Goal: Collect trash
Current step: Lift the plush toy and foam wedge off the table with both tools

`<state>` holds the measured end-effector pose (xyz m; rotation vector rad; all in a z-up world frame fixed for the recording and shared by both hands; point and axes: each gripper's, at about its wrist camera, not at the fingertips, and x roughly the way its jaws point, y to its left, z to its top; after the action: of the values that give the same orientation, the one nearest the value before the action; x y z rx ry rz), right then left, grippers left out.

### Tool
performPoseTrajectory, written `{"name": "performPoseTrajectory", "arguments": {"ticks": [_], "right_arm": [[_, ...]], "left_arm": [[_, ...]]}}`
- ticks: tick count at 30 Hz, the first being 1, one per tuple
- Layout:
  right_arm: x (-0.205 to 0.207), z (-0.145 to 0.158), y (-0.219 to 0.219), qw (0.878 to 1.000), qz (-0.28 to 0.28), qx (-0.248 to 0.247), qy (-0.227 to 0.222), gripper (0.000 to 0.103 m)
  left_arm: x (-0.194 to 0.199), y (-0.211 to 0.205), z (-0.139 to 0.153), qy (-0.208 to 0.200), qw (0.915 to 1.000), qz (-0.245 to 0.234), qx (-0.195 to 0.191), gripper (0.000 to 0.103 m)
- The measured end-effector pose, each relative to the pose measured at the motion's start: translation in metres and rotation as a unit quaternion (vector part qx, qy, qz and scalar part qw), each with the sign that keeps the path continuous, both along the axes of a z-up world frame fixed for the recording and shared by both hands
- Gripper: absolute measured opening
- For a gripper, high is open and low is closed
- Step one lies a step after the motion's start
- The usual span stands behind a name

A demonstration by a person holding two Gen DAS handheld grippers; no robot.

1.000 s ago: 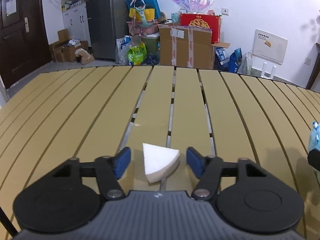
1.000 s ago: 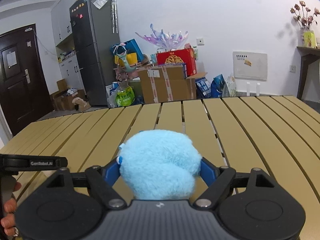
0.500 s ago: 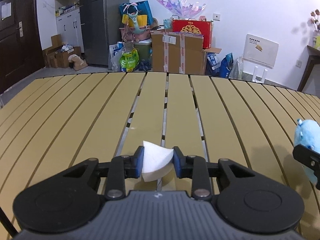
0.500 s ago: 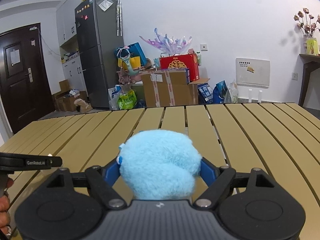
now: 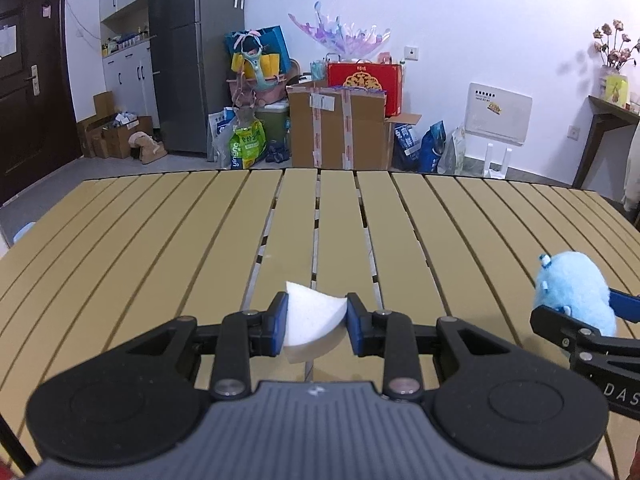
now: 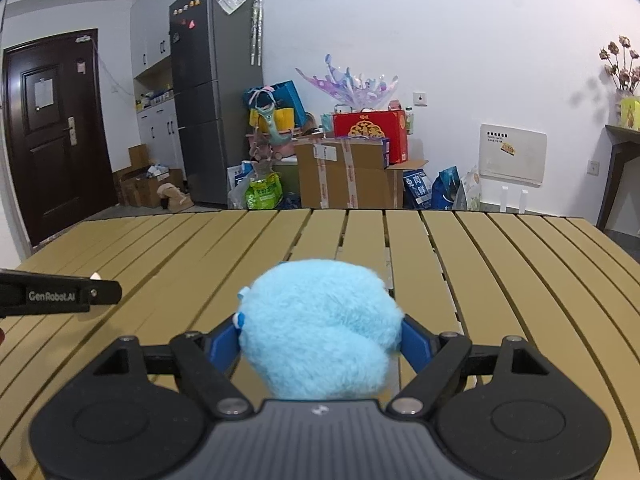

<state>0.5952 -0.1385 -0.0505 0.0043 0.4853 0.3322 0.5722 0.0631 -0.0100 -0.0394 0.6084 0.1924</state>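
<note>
Between our left fingers: the left gripper (image 5: pixel 313 317), wide apart a second ago, is now clamped on the white foam wedge (image 5: pixel 310 326).
Foam position: lifted just clear of the desk (image 5: pixel 160 240), where before it lay on the slats.
Right gripper (image 6: pixel 320 344): still clamped on the blue plush ball (image 6: pixel 320 328), unchanged.
Meaning: we judge both pieces secured, ready for carrying to a bin.
Beyond the desk: cardboard boxes (image 5: pixel 340 128); no bin visible.
</note>
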Motion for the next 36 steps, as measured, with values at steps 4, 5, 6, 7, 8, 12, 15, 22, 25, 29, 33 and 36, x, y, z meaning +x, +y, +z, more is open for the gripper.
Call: {"name": "performPoseTrajectory", "arguments": {"ticks": [4, 5, 6, 7, 8, 12, 15, 22, 25, 29, 33, 36], "right_arm": [[-0.030, 0.015, 0.000, 1.000, 0.004, -0.002, -0.005, 0.080], [-0.039, 0.020, -0.001, 1.000, 0.005, -0.002, -0.007, 0.080], [-0.049, 0.025, -0.002, 1.000, 0.006, -0.002, -0.009, 0.080], [-0.060, 0.030, -0.003, 1.000, 0.006, -0.002, -0.011, 0.080], [-0.068, 0.035, -0.003, 1.000, 0.007, -0.002, -0.012, 0.080], [-0.113, 0.057, -0.008, 1.000, 0.010, 0.002, -0.022, 0.080], [-0.147, 0.071, -0.012, 0.999, 0.014, 0.007, -0.031, 0.081], [-0.214, 0.093, -0.027, 0.999, 0.019, 0.013, -0.040, 0.080], [-0.242, 0.098, -0.034, 0.999, 0.020, 0.011, -0.042, 0.080], [-0.278, 0.099, -0.044, 0.999, 0.022, 0.010, -0.040, 0.081], [-0.308, 0.096, -0.049, 0.999, 0.026, 0.006, -0.034, 0.081], [-0.330, 0.089, -0.053, 0.999, 0.030, 0.007, -0.027, 0.081]], "left_arm": [[-0.032, -0.003, 0.013, -0.005, 1.0000, 0.003, -0.002, 0.030], [-0.042, -0.004, 0.017, -0.007, 1.0000, 0.004, -0.001, 0.030], [-0.053, -0.004, 0.021, -0.008, 0.9999, 0.005, -0.004, 0.030], [-0.061, -0.005, 0.026, -0.009, 0.9999, 0.005, -0.008, 0.030], [-0.071, -0.006, 0.031, -0.010, 0.9999, 0.005, -0.010, 0.030], [-0.113, -0.010, 0.049, -0.021, 0.9997, 0.002, -0.015, 0.030], [-0.146, -0.016, 0.059, -0.032, 0.9993, -0.001, -0.018, 0.030], [-0.213, -0.030, 0.080, -0.048, 0.9986, -0.007, -0.020, 0.030], [-0.236, -0.037, 0.084, -0.051, 0.9985, -0.011, -0.017, 0.030], [-0.266, -0.045, 0.083, -0.052, 0.9984, -0.017, -0.017, 0.031], [-0.297, -0.050, 0.077, -0.053, 0.9981, -0.019, -0.025, 0.031], [-0.317, -0.052, 0.069, -0.048, 0.9983, -0.021, -0.026, 0.031]]}}
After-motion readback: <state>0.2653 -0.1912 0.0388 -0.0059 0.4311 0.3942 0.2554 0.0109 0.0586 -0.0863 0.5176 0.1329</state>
